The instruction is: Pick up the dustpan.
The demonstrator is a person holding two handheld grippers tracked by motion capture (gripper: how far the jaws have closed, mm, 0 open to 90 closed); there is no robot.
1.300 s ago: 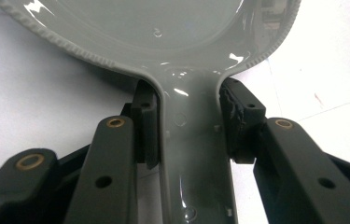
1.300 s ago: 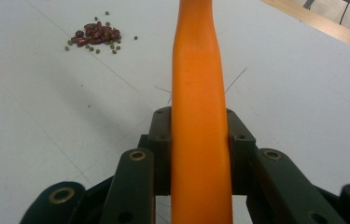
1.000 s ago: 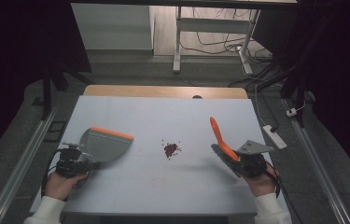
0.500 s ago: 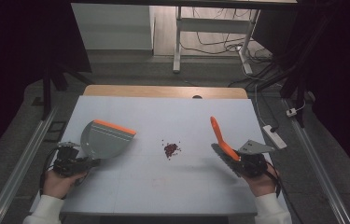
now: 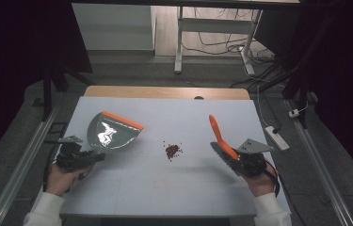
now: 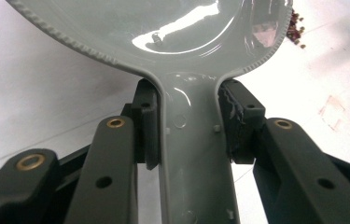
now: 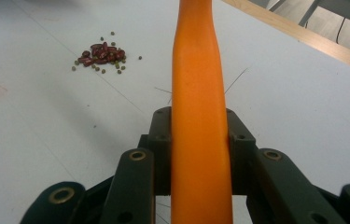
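1. The left tongs (image 5: 85,157) pinch the handle of a grey plastic dustpan with an orange lip (image 5: 114,133); the pan lies just beyond them on the white counter (image 5: 132,197), its lip facing right.
2. A small pile of dark red beans with scattered green ones (image 5: 172,150) sits on the counter between the 2 tools, right of the dustpan, a little nearer the brush.
3. The right tongs (image 5: 234,160) clamp an orange plastic hand brush (image 5: 220,136), its long axis slanting up and away; the beans lie to its left.
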